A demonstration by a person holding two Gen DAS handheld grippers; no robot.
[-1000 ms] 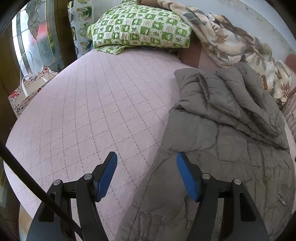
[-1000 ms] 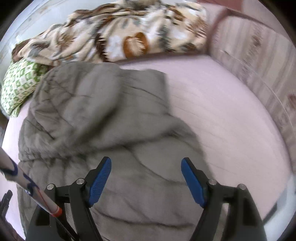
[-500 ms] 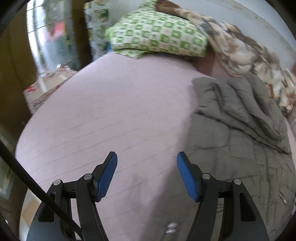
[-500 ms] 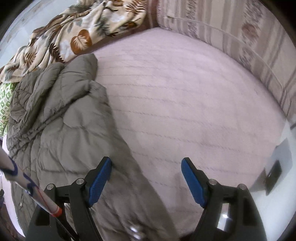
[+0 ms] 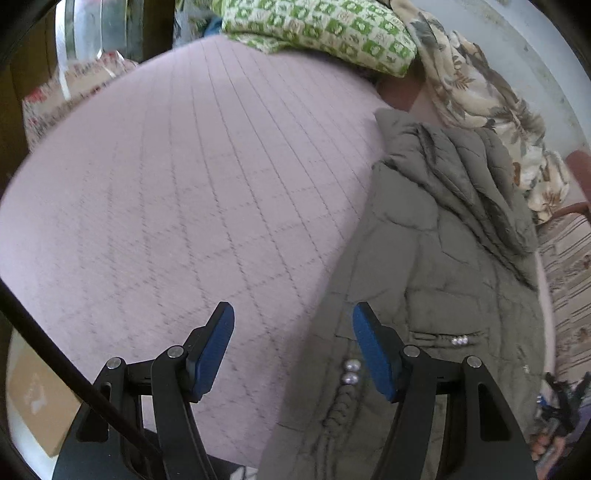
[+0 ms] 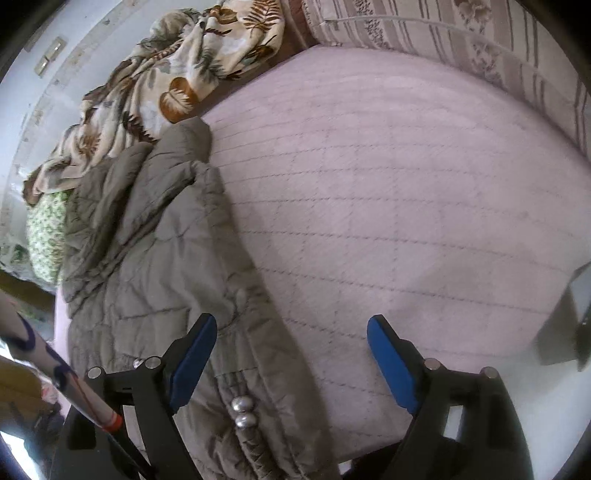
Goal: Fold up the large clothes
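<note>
Your left gripper (image 5: 291, 347) has its fingers wide apart, holding nothing. Your right gripper (image 6: 291, 360) is wide too. The coat (image 5: 436, 266) lies on the bed (image 5: 192, 192), between them, below the pillow (image 5: 321, 33).

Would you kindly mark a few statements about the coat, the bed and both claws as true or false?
1. The left claw is open and holds nothing. True.
2. The right claw is shut on the coat's hem. False: it is open, and nothing is clamped between its pads.
3. The olive quilted coat lies on the pink quilted bedspread. True.
4. The green checked pillow sits on top of the coat. False: it lies apart from it, at the far end of the bed.
5. Two silver beads show near the coat's lower edge. True.
</note>
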